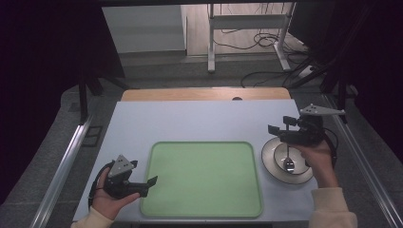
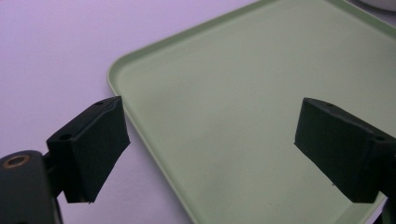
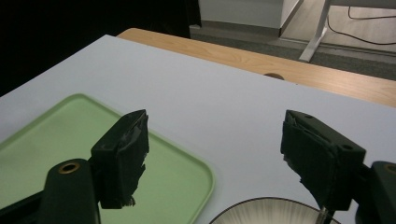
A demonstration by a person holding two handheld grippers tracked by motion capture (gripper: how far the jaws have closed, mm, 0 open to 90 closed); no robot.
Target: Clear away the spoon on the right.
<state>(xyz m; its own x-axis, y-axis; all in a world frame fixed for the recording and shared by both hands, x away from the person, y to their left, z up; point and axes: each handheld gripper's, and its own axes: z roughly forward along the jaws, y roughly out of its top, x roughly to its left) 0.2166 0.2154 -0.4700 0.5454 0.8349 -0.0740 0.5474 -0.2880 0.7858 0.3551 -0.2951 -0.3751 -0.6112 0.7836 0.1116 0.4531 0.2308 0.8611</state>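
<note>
A light green tray [image 1: 202, 178] lies in the middle of the white table, with nothing on it. To its right stands a white bowl [image 1: 267, 156] holding a metal spoon [image 1: 288, 163]. My left gripper [image 1: 149, 186] is open at the tray's front left corner, its jaws straddling the tray's rim [image 2: 140, 130] in the left gripper view, with nothing between them [image 2: 212, 126]. My right gripper [image 1: 280, 126] hovers open over the bowl's far edge. In the right gripper view its jaws [image 3: 215, 140] are wide apart above the bowl [image 3: 271, 212], with the tray's corner [image 3: 187, 163] at left.
The white table top [image 1: 190, 123] is bare behind the tray. A wooden strip [image 1: 204, 94] runs along its far edge. Metal rails [image 1: 66, 156] flank the table. Desk legs [image 1: 211, 42] and cables [image 1: 266, 40] lie on the floor beyond.
</note>
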